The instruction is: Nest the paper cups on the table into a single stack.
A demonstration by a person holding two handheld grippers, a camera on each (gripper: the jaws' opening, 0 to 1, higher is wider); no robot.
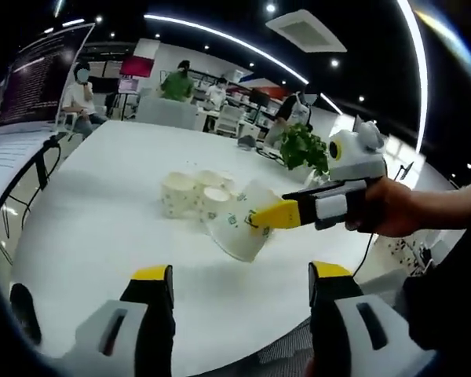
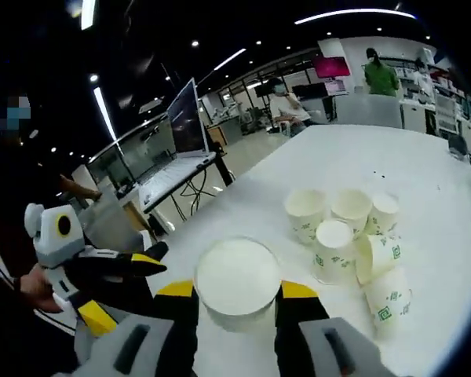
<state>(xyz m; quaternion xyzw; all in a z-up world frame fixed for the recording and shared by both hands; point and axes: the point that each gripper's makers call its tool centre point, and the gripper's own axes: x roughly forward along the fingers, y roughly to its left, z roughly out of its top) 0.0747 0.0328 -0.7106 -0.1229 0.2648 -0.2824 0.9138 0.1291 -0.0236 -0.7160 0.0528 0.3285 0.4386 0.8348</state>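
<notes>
Several white paper cups with green prints (image 1: pixel 190 193) stand bunched on the white table (image 1: pixel 102 204). In the right gripper view the same bunch of cups (image 2: pixel 341 224) lies ahead, with two more cups tipped on their sides (image 2: pixel 386 302) at its near right. My right gripper (image 2: pixel 237 292) is shut on one paper cup (image 2: pixel 237 279), its flat end toward the camera. In the left gripper view that held cup (image 1: pixel 237 224) hangs tilted just above the table, beside the bunch, in the right gripper (image 1: pixel 257 218). My left gripper (image 1: pixel 242 275) is open with nothing in it, short of the cups. The left gripper (image 2: pixel 129 287) is also at the left of the right gripper view.
A potted plant (image 1: pixel 302 147) stands on the table behind the cups. An open laptop (image 2: pixel 184 118) sits on a side desk to the left. People sit and stand at desks far behind. The table's near edge (image 1: pixel 243 349) runs just under my left jaws.
</notes>
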